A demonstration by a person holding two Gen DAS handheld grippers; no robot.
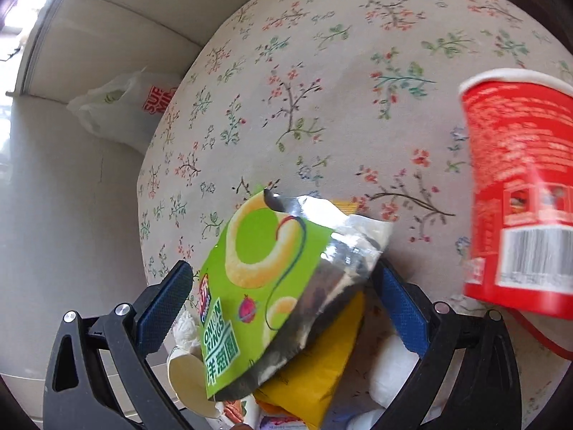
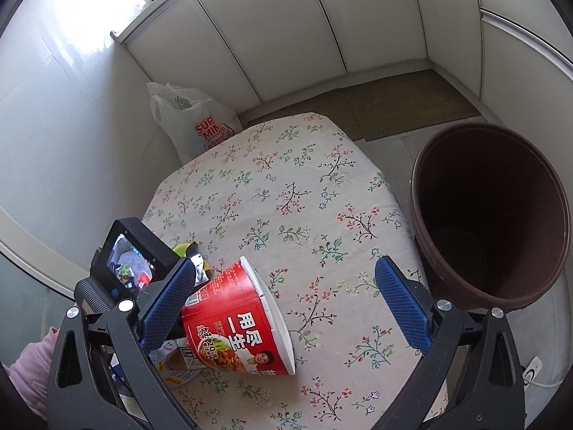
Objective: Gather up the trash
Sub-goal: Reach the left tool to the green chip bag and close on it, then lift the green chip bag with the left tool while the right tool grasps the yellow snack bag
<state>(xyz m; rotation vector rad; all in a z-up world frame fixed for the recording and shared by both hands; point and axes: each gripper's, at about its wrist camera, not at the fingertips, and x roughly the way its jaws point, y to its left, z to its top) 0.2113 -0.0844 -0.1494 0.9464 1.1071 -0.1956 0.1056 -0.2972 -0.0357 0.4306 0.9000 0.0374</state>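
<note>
In the left wrist view my left gripper (image 1: 283,283) is open, its blue pads either side of a green onion-rings snack bag (image 1: 265,283) with a silver inside. A yellow wrapper (image 1: 315,369), white crumpled paper (image 1: 186,326) and a pale cup (image 1: 189,383) lie under it. A red noodle cup (image 1: 519,197) lies at the right. In the right wrist view my right gripper (image 2: 286,297) is open above the same red noodle cup (image 2: 240,319), which lies on its side near the left pad. A brown bin (image 2: 490,211) stands beside the table at the right.
The table has a floral cloth (image 2: 286,193). A white plastic bag (image 2: 193,122) sits on the floor by the table's far corner. White cabinets (image 2: 322,18) line the back. The left gripper's body and screen (image 2: 132,258) show at the left.
</note>
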